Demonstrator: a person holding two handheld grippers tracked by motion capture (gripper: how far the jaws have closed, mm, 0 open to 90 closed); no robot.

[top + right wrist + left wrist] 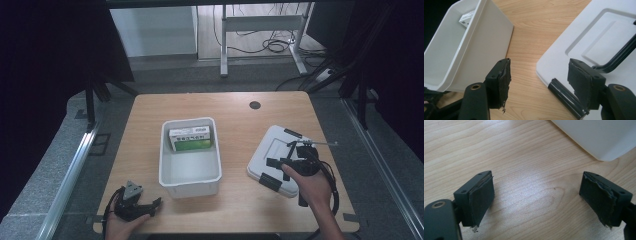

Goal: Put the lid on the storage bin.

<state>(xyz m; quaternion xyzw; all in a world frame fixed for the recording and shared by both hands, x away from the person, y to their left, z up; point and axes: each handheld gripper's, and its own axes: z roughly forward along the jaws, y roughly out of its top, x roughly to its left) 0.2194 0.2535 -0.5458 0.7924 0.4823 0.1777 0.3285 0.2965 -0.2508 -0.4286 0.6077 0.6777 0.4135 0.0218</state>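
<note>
A white bin (pixel 190 172) stands mid-table with a green and white box (pixel 189 139) lying at its far end. To its right lies a white lid (pixel 270 150) with black clips and a black handle. My right gripper (pixel 280 165) is open over the lid's near-left edge; in the right gripper view (pixel 539 80) one jaw is over the wood and the other over the lid (pixel 586 47), beside a black clip (pixel 566 97). My left gripper (pixel 150 206) is open near the table's front-left edge, its jaws (pixel 536 200) over bare wood, with the bin's corner (pixel 599 137) just ahead.
The wooden table (pixel 235 115) has a round cable hole (pixel 255 105) at the back. Beyond the table stand a desk frame (pixel 260 30) with trailing cables and dark curtains on both sides. Metal rails (pixel 70 175) run along the floor on either side.
</note>
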